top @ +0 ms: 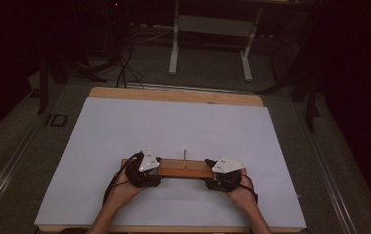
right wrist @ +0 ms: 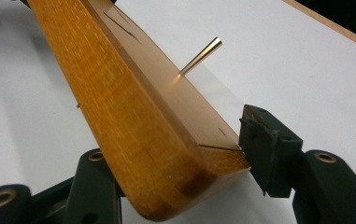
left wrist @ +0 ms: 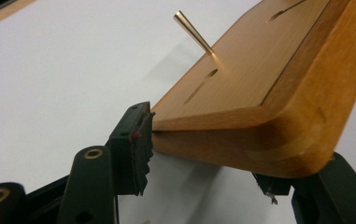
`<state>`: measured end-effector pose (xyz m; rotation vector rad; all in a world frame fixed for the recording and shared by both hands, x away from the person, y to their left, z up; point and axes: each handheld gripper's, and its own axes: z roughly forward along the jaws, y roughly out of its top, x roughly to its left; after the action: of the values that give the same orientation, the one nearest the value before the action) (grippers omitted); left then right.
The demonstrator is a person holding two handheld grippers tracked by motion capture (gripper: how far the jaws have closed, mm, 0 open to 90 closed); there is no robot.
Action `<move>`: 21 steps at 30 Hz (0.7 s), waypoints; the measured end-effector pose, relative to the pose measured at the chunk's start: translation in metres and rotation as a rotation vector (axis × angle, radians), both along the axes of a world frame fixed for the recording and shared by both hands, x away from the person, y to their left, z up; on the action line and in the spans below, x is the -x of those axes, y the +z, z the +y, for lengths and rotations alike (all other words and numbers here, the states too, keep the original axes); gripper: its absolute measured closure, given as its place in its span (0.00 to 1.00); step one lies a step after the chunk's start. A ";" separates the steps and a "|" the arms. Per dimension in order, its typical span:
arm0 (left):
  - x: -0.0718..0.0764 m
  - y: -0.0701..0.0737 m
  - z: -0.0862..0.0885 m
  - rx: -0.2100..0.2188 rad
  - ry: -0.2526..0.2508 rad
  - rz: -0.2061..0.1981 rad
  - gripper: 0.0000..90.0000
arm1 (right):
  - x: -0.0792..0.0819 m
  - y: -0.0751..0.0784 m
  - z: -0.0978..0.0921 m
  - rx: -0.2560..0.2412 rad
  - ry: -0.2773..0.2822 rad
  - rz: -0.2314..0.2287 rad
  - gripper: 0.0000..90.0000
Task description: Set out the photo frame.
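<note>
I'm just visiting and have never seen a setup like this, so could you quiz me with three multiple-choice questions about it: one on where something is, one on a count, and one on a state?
1. Where does the wooden board sit on the white table top?
A. near the person's edge
B. at the far edge
C. off the table, on the floor

2. How many metal pins stand up from the board?
A. none
B. one
C. three

3. What are the left tool and the right tool doing?
A. lying apart from the board
B. both gripping one end
C. each gripping its own end of the board

Answers:
1 A, since the high view shows the board close to the hands.
2 B, since a single brass-coloured pin rises near the board's middle.
3 C, since each gripper view shows jaws on both sides of a board end.
</note>
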<state>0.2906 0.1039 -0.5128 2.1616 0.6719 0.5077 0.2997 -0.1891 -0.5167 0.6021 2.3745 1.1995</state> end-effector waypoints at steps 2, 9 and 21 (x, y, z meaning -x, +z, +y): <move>-0.001 0.002 -0.002 -0.007 0.001 -0.006 0.49 | -0.001 0.000 0.000 -0.004 0.003 0.004 0.51; -0.005 0.001 -0.005 0.003 -0.032 -0.019 0.48 | -0.002 0.000 -0.001 -0.011 0.008 0.009 0.51; -0.005 0.003 -0.011 -0.017 -0.052 -0.053 0.51 | -0.004 0.001 -0.002 -0.020 0.012 0.019 0.52</move>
<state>0.2954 0.0926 -0.5099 2.1674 0.5834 0.5427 0.3037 -0.1912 -0.5160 0.6085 2.3879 1.2296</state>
